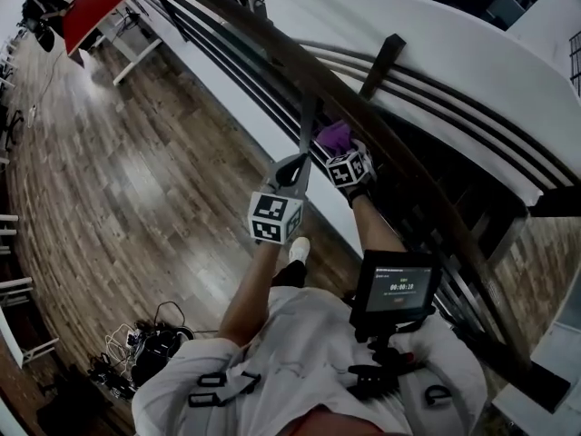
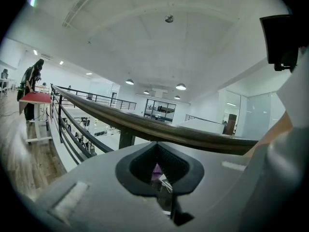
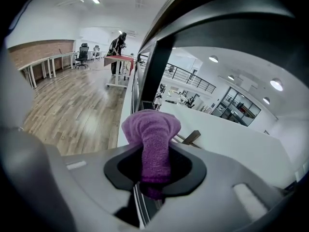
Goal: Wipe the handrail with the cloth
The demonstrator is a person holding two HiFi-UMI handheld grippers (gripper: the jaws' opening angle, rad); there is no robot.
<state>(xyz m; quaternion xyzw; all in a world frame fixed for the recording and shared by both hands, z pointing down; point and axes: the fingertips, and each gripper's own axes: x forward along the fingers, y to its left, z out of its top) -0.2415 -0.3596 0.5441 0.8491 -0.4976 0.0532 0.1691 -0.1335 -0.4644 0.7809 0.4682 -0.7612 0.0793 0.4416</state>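
Observation:
The dark wooden handrail [image 1: 272,39] runs diagonally from the top left to the lower right, on black posts with horizontal bars below it. A purple cloth [image 1: 333,136] bulges out of my right gripper [image 1: 338,148], which is shut on it just under the rail. In the right gripper view the cloth [image 3: 153,144] fills the jaws, with the handrail [image 3: 231,13] overhead and a post [image 3: 155,71] beside it. My left gripper [image 1: 295,162] sits beside the right one, shut and holding nothing. In its own view my left gripper [image 2: 157,149] points up at the handrail [image 2: 145,124].
Beyond the railing lies a white ledge [image 1: 436,53] and a drop to a lower floor. A red table [image 1: 91,7] with a person [image 3: 117,45] beside it stands far along the wooden floor. Cables and gear [image 1: 145,348] lie near my feet. A small screen [image 1: 395,289] hangs at my chest.

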